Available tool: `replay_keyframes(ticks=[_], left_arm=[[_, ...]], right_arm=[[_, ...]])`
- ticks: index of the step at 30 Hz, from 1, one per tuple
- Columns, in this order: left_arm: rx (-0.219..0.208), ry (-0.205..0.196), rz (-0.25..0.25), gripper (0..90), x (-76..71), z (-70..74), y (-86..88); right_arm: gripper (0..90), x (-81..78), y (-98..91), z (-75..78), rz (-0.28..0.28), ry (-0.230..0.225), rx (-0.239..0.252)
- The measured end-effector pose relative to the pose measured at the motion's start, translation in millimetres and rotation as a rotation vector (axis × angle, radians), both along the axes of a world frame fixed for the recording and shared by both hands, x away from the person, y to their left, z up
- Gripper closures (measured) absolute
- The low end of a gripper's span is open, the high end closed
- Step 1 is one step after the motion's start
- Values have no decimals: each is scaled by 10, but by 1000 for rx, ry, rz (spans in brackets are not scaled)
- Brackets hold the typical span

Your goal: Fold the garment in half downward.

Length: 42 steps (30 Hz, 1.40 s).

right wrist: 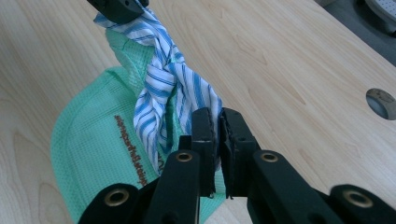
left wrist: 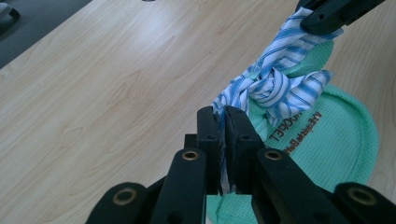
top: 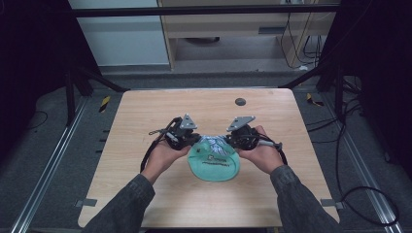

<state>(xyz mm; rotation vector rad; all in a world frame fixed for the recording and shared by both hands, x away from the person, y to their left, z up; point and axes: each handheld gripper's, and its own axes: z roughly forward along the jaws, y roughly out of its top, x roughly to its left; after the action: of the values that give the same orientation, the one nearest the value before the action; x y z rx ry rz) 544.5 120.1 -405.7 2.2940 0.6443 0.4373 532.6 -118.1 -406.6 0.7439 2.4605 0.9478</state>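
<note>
Both grippers are in tight over the middle of the wooden table [top: 145,194], and each has a bite of cloth. The left gripper [left wrist: 223,122] has its jaws pinched nearly together on one tail of the blue-and-white striped cloth [left wrist: 275,84], fabric squeezed between the pads. The right gripper [right wrist: 218,122] does the same on the other tail, jaws narrow with stripes caught between them. Between the two sets of jaws the striped cloth twists into what looks like a knot, sitting just ahead of each pair of tips. Under and behind it lies the green mesh bag [top: 214,167], flat on the table below the jaws, printed lettering facing up.

This stuff looks light, soft and floppy: it should stretch and bunch rather than resist. My read is the tails near the knot are the right place to hold; too close to the free ends and thin cotton could slip out. The mesh could snag, so pull evenly.
</note>
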Motion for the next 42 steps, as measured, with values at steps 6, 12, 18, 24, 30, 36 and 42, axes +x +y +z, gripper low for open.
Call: replay_keyframes(ticks=[6,12,18,24,30,36,42], left_arm=[[3,4,-8,851,-28,-53,8],[-4,6,-12,850,-64,-83,-2],[0,7,-22,850,-108,-126,-6],[4,9,-30,850,-146,-175,-17],[3,7,-37,850,-220,-234,-16],[7,10,-54,850,-323,-336,-16],[20,9,-70,850,-389,-402,-17]], right_arm=[[846,-45,8,-42,10,1,-1],[846,-77,0,-52,15,-1,-3],[845,-124,-10,-83,18,2,-7],[844,-160,-21,-135,21,2,-10],[841,-221,-28,-167,34,2,-17],[842,-308,-33,-290,40,11,-23],[842,-394,-33,-369,34,6,-23]])
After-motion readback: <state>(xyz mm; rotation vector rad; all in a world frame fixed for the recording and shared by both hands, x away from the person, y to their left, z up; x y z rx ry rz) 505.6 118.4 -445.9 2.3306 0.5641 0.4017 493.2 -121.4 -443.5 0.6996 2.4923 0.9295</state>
